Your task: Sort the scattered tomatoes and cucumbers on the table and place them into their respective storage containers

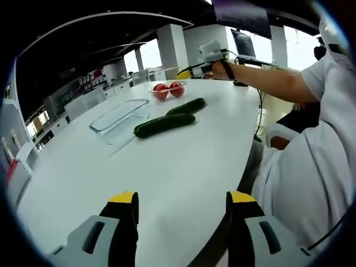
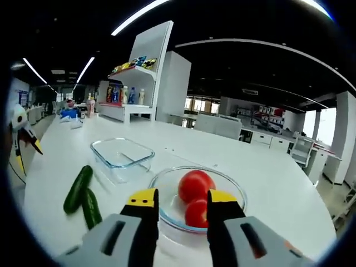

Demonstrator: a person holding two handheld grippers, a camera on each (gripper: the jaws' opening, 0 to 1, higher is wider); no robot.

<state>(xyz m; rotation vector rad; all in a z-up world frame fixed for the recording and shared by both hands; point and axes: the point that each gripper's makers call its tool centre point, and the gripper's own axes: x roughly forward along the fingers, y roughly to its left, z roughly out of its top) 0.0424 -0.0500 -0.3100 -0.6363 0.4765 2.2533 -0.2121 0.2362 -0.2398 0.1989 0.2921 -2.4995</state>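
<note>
Now round bowl (image 2: 233, 192) holds two tomatoes (image 2: 196, 184) — rectangular dish (image 2: 122, 153) bare; both claws spread.

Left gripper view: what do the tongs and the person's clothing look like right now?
The left gripper's tongs have black jaws with yellow tips on grey housings, each with a dark slot. The right gripper, at the table's far side, has a pale body, yellow tips and a thin cable. The person wears a white short-sleeved shirt and a dark wristband.

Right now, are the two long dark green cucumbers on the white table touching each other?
Cannot tell. In the left gripper view the two long dark green cucumbers overlap end to end; the right gripper view shows them close together with no plain gap or contact.
</note>
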